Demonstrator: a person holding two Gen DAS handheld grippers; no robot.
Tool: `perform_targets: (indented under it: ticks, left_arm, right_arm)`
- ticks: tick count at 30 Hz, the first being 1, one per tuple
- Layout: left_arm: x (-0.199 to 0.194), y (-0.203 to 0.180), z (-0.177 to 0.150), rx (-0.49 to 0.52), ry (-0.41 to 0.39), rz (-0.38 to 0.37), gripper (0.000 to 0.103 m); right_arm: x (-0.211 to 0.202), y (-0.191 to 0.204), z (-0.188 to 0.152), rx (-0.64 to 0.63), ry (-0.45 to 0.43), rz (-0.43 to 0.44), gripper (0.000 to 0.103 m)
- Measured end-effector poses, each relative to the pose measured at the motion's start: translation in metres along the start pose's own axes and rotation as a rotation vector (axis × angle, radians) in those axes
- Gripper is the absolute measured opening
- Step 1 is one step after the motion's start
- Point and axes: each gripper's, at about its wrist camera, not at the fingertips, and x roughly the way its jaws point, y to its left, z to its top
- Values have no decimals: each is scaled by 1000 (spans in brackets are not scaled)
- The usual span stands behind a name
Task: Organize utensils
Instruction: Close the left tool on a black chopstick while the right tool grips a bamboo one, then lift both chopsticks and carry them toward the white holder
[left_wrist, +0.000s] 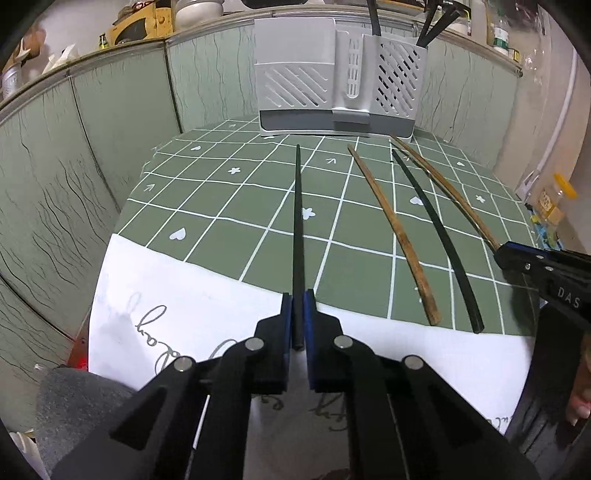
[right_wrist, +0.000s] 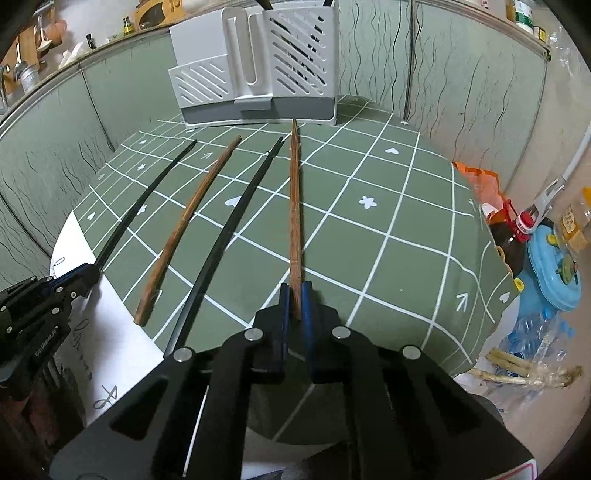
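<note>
My left gripper (left_wrist: 297, 301) is shut on the near end of a black chopstick (left_wrist: 297, 221) that points toward the grey utensil holder (left_wrist: 295, 77) at the back of the table. My right gripper (right_wrist: 294, 290) is shut on a brown wooden chopstick (right_wrist: 294, 199) aimed at the same utensil holder (right_wrist: 207, 83). Between them lie a second brown chopstick (left_wrist: 395, 229) (right_wrist: 188, 218) and a second black chopstick (left_wrist: 436, 236) (right_wrist: 229, 229), flat on the green checked tablecloth (left_wrist: 221, 192). Black utensils stand in the holder's right compartment (left_wrist: 399, 74). The right gripper (left_wrist: 524, 258) shows at the left wrist view's right edge, the left gripper (right_wrist: 86, 275) at the other view's left edge.
Green partition panels (left_wrist: 110, 129) wall the table's back and left. A white sheet with writing (left_wrist: 184, 314) covers the near table edge. Beyond the right table edge sit an oil bottle (right_wrist: 513, 236), a blue toy (right_wrist: 554, 269), an orange bag (right_wrist: 480, 181) and plastic bottles on the floor.
</note>
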Motion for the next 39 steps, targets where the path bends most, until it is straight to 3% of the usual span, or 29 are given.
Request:
perform_targets:
  ticks: [27, 39]
  left_arm:
    - [-50, 12, 28, -26, -118, -43, 8]
    - [-74, 14, 68, -9, -197, -55, 8]
  right_arm:
    - [-44, 0, 20, -18, -62, 36, 6]
    - [-75, 1, 54, -33, -141, 44, 6]
